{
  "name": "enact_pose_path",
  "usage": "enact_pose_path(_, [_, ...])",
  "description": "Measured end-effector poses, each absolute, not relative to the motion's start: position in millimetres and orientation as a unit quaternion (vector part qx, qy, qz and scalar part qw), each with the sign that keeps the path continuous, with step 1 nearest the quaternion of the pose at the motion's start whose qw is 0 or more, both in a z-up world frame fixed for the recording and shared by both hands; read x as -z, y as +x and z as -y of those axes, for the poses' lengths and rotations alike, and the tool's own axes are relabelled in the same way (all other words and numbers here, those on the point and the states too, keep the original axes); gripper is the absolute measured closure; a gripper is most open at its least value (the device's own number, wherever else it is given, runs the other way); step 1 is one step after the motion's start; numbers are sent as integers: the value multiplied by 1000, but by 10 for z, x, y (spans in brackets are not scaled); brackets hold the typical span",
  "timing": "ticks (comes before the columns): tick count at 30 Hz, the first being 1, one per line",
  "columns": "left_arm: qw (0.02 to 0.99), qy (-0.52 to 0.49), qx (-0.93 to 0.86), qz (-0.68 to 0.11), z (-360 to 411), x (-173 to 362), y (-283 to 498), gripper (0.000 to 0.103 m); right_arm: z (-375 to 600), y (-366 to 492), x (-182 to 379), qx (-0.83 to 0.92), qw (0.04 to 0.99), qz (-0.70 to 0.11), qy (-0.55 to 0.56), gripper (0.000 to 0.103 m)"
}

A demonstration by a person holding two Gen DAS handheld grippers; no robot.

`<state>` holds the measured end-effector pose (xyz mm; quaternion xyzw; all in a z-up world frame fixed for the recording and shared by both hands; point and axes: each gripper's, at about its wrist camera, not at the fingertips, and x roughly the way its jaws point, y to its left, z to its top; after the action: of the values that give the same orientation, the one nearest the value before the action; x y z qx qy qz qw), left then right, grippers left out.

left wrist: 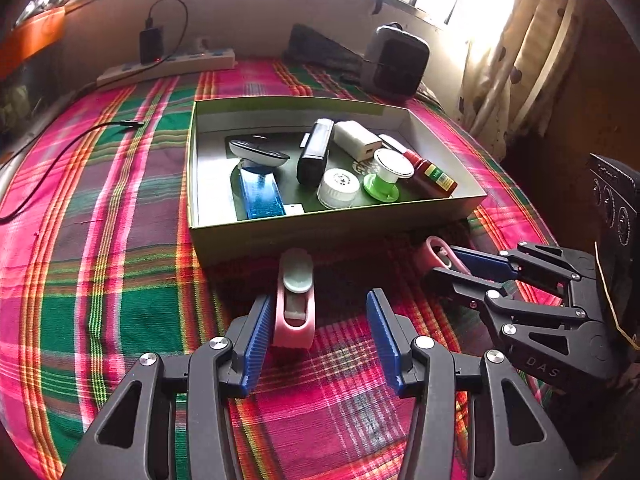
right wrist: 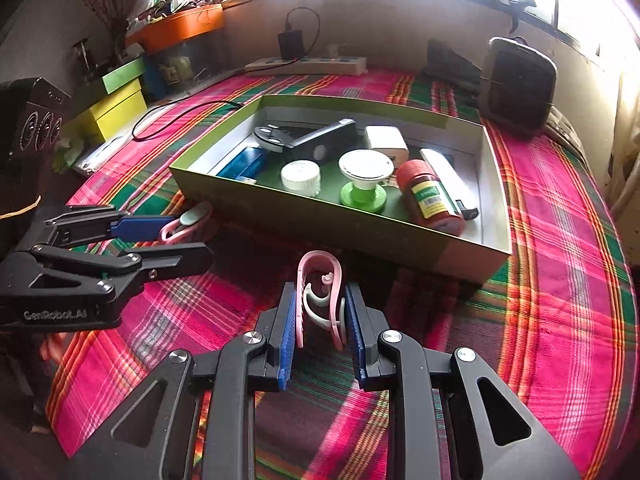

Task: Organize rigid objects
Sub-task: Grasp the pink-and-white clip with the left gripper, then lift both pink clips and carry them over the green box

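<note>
Right fingers clamp a pink clip; left fingers gape, another pink clip touching one.

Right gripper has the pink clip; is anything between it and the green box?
Only the box's own near wall. The right gripper, shut on the pink clip, must lift it over that wall. Inside, the red bottle and green-based spool crowd the near edge.
</note>
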<state>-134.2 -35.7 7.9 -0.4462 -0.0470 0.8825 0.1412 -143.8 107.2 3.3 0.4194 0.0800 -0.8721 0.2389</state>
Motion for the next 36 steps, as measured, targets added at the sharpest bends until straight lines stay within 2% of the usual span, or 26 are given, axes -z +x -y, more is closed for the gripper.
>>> enact_pose_path(6, [124,-445,-887,24,309,-77,-1344,57,-1092,-1415,-50,875,235,-83,414,79])
enact_pose_path(11, [110,-443,-890,16,307,-72,-1350,62,-1112,-1411,-56,878,228,-82,412,79])
enact_pose_path(27, [79,-439,-895,0,323,-61,-1352,86,-1161,-1412,-62,881,223,-75,411,79])
enact_pose_path(36, [79,-438,-896,0,323,-59,-1348,86,-1159,-1409,-66,881,223,-75,412,79])
